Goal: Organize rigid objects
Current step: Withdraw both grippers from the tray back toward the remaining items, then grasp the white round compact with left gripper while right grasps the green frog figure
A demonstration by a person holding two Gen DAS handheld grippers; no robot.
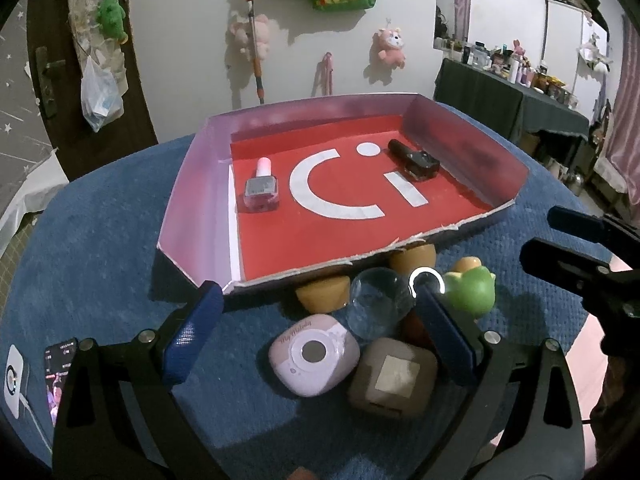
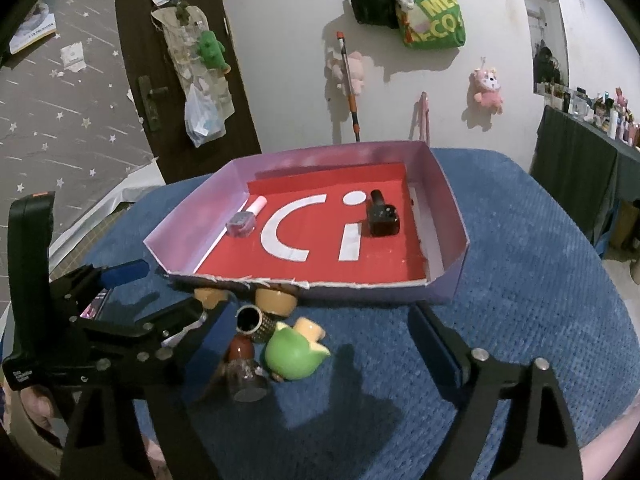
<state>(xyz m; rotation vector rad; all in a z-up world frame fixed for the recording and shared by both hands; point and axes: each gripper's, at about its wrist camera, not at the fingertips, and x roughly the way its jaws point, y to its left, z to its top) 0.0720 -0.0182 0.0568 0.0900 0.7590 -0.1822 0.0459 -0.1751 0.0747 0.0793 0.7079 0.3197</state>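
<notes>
Lying on the red floor of the shallow tray [image 1: 192, 184], a clear nail-polish bottle [image 1: 262, 190] with a pale cap sits at about nine o'clock and a black bottle [image 1: 414, 159] at about two o'clock, well apart. Just outside the tray's near wall, on the blue surface [image 1: 100, 248], cluster a glass ball [image 1: 374, 304], a green duck toy [image 2: 294, 354], a pink square case [image 1: 314, 354], a beige cube [image 1: 394, 376] and orange pieces. The left tongs [image 1: 320, 320] stand open around the pink case, pads clear of it. The right tongs [image 2: 312, 344] stand open too, nothing gripped, the duck toy between them.
</notes>
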